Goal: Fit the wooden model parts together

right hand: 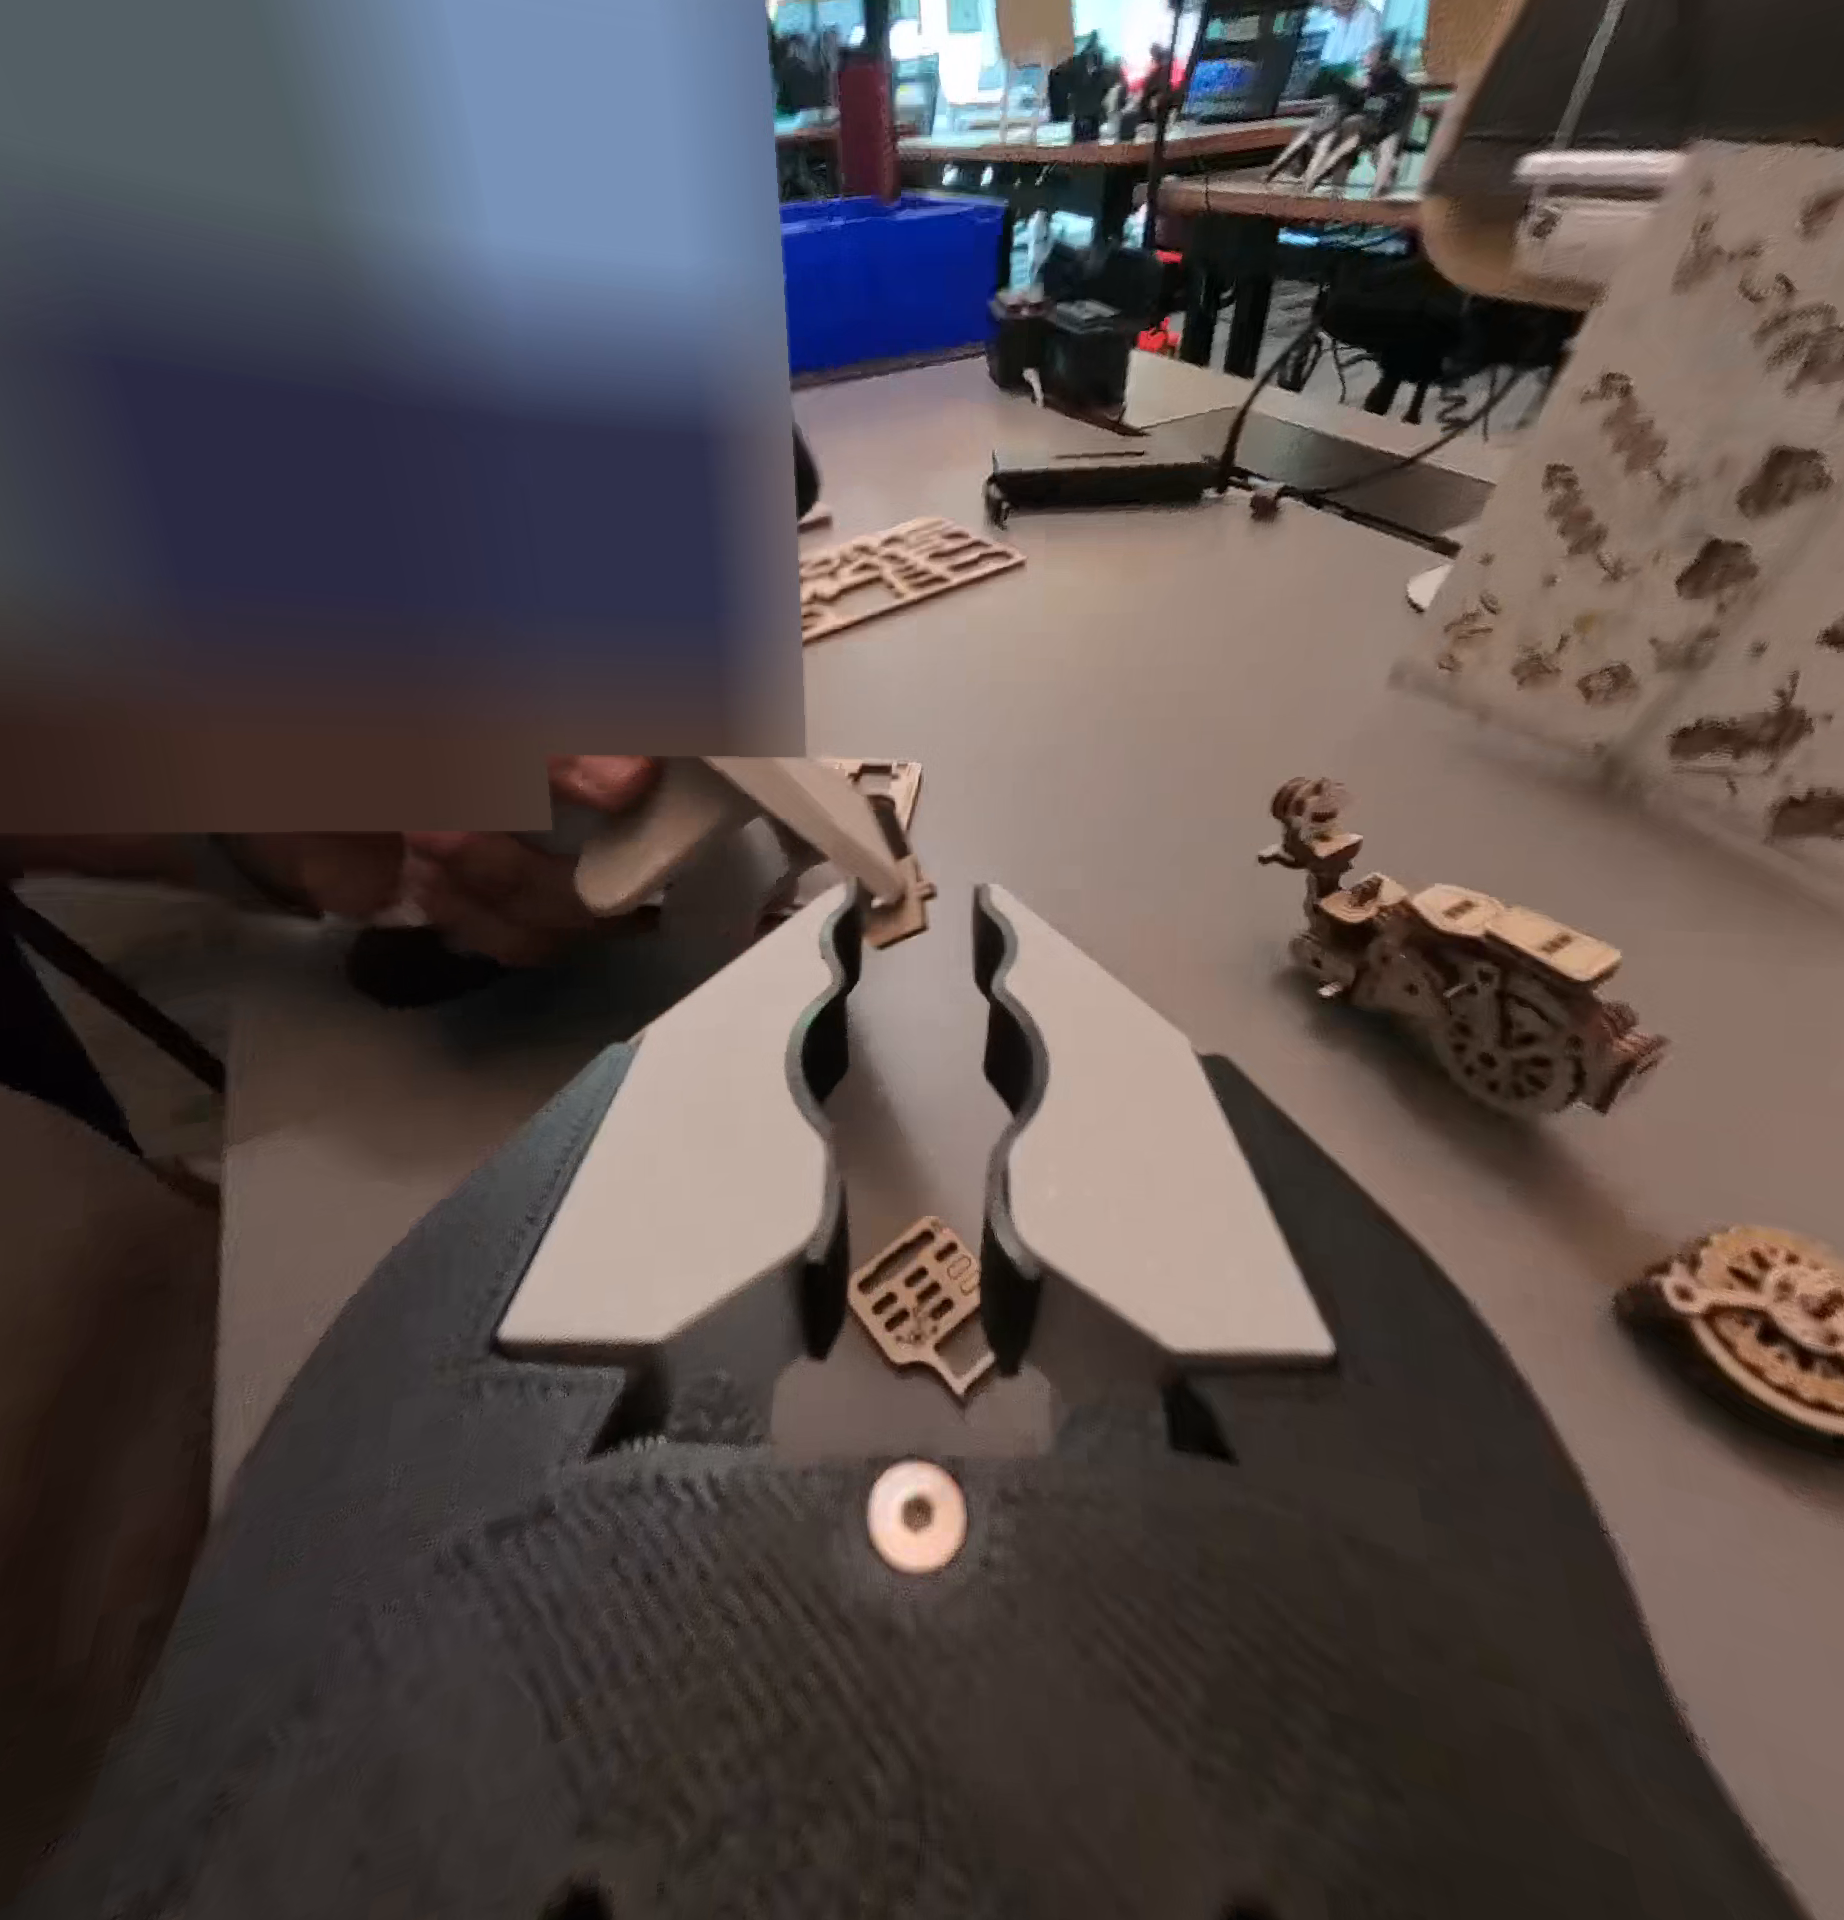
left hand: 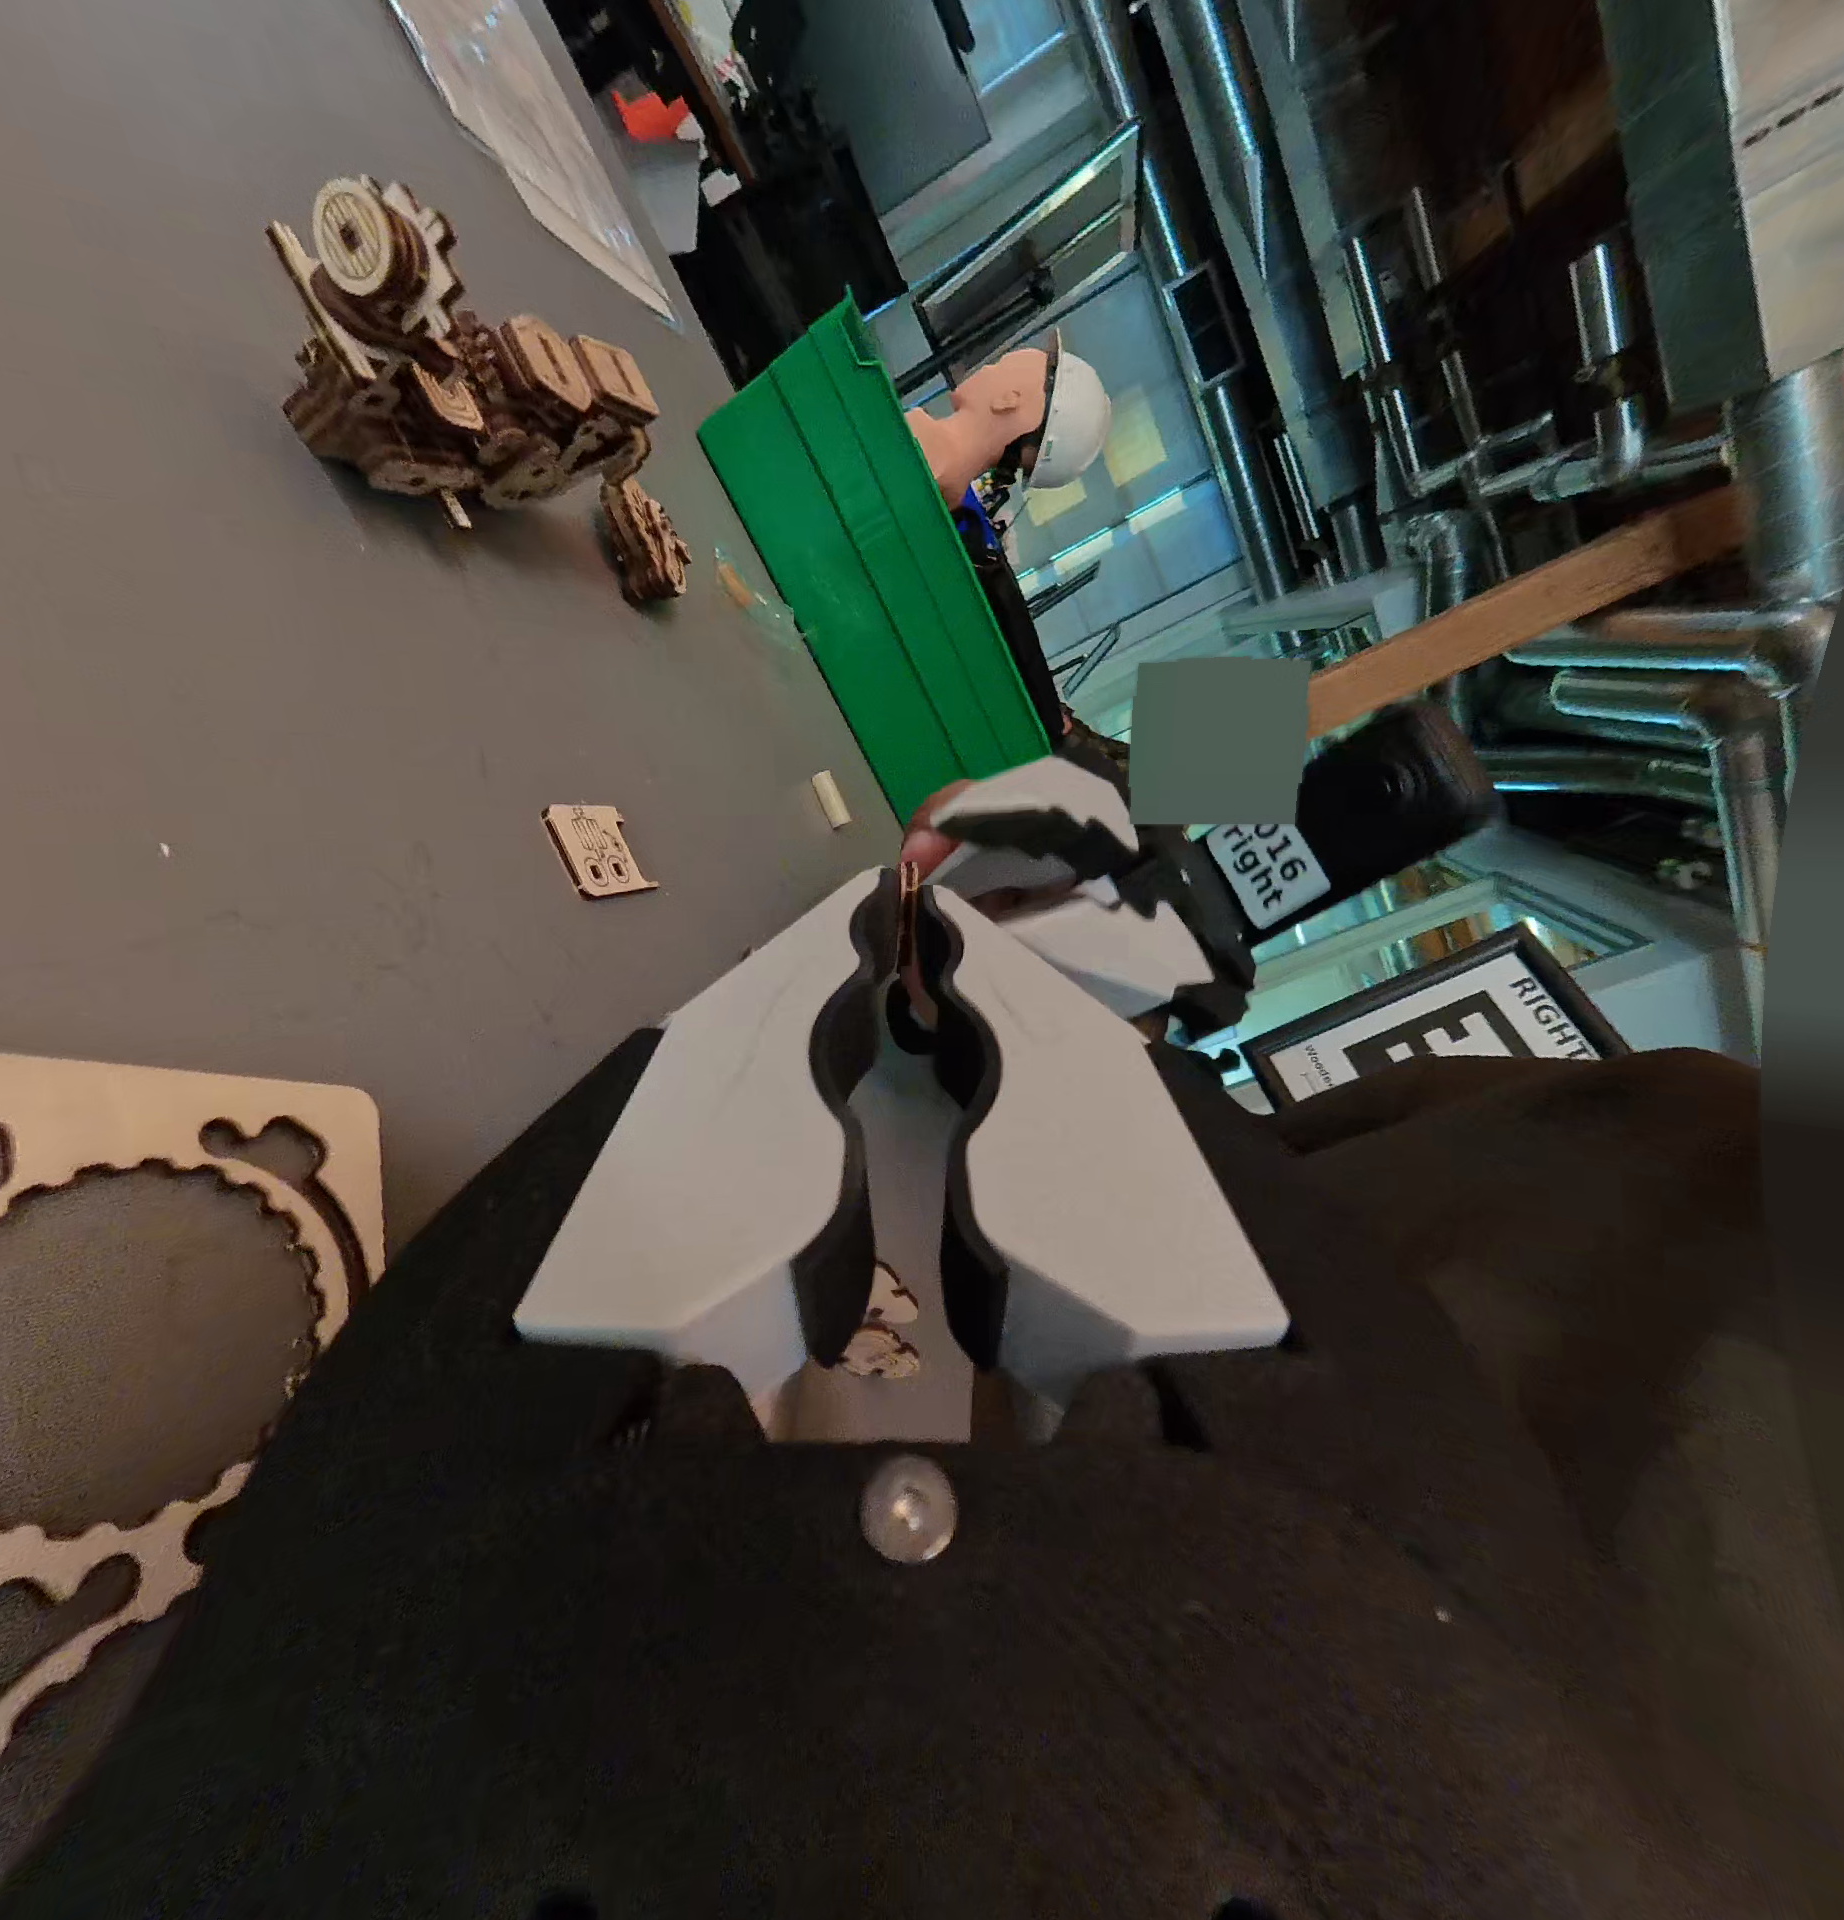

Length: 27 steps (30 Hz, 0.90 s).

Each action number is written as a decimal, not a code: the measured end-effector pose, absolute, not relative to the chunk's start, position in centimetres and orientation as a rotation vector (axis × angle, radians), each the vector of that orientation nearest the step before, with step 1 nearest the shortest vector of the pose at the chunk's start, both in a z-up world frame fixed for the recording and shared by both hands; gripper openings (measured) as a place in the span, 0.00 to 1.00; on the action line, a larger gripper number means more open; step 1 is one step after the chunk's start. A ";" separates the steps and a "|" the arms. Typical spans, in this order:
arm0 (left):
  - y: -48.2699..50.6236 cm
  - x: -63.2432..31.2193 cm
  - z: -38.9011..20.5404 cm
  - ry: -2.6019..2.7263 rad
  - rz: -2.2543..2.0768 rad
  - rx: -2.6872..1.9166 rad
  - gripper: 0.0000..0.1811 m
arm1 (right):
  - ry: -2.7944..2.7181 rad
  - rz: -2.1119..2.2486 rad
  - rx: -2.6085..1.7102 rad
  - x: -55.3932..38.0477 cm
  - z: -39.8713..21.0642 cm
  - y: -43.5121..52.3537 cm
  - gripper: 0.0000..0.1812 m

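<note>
Left gripper (left hand: 905,914) clenched edge-on on a small flat tan wooden piece (right hand: 900,912), held above the grey table (right hand: 1157,831); right gripper (right hand: 913,904) released beside it; thin pinch could let it twist or slip during handover

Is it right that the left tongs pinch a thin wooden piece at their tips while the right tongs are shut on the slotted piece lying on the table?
Not quite. The left tongs do pinch a thin wooden piece at their tips. But the right wrist view shows the right tongs open, gripping nothing; the slotted piece lies free on the table.
</note>
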<state>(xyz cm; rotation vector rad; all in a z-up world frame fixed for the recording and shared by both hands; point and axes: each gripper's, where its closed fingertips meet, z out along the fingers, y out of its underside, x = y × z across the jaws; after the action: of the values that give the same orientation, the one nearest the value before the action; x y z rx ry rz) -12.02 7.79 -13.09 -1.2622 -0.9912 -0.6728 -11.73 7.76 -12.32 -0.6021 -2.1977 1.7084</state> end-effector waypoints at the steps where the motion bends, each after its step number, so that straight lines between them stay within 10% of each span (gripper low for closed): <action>1: 7.8 -12.0 -13.1 -0.995 -0.686 -1.260 0.00 | -2.216 1.654 -0.560 -11.5 -12.8 7.5 0.10; 27: 8.2 -11.3 -13.6 -0.972 -0.712 -1.324 0.01 | -2.186 1.355 -0.350 -11.7 -14.7 7.5 0.09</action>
<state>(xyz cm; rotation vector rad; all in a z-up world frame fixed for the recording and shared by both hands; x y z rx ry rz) -11.26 8.18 -13.65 -1.3235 -0.9717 -0.7116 -11.71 7.52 -14.71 -0.3496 -2.1859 1.3545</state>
